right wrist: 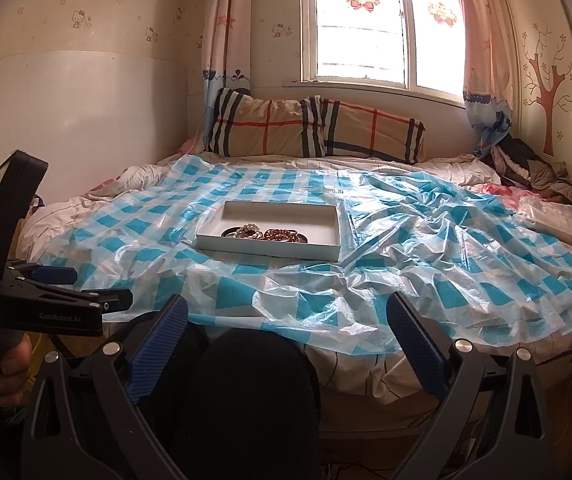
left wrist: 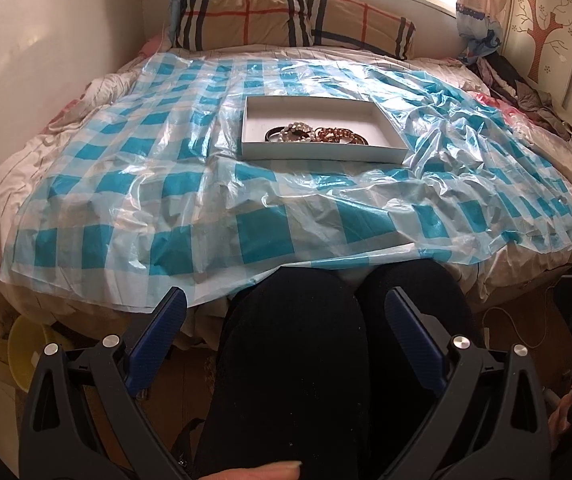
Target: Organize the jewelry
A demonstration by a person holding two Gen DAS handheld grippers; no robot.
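On the bed, the left wrist view shows a white box [left wrist: 322, 128] on a checked plastic sheet [left wrist: 125, 184], jewelry [left wrist: 314, 135] piled inside; the left gripper [left wrist: 286, 316] gapes empty above knees [left wrist: 298, 320]. Right wrist view: the right gripper [right wrist: 288, 320] likewise spread wide, well short of the box.

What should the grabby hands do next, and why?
Probably reach one open gripper, say the right gripper, forward to the white box. Both grippers hang empty over the person's knees, and the jewelry lies heaped in the box's near end.
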